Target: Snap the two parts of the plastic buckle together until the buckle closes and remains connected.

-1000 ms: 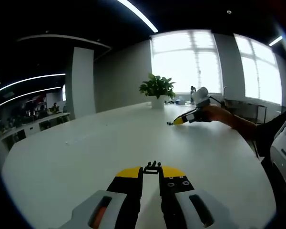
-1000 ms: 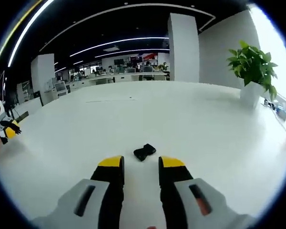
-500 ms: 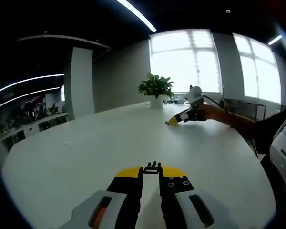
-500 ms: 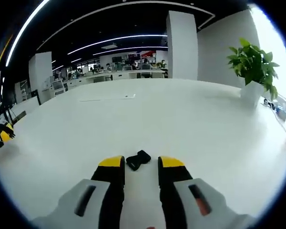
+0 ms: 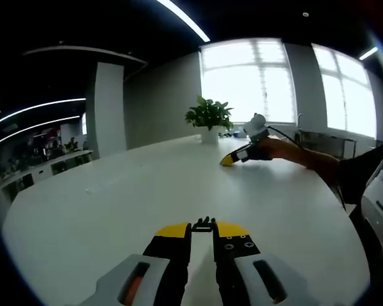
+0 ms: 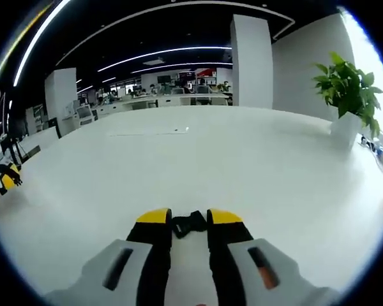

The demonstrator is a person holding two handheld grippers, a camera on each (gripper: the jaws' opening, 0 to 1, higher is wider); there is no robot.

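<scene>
In the left gripper view my left gripper (image 5: 203,227) is shut on a small black pronged buckle part (image 5: 204,222), whose prongs stick up between the yellow jaw tips just above the white table (image 5: 115,210). The right gripper (image 5: 232,159) shows far off at the right, low over the table and held by a hand. In the right gripper view my right gripper (image 6: 189,220) has its jaws against both ends of the other black buckle part (image 6: 189,224), which rests on the table (image 6: 242,159). The left gripper (image 6: 1,178) is small at the left edge.
A potted plant (image 5: 209,118) (image 6: 352,95) stands near the table's window end. A person's arm (image 5: 306,158) reaches in from the right of the left gripper view. A flat sheet (image 6: 150,132) lies far across the table. Office desks and a pillar stand beyond.
My right gripper has moved forward around the black buckle part on the table and its jaws have narrowed onto it. The left gripper has held still with its part.
</scene>
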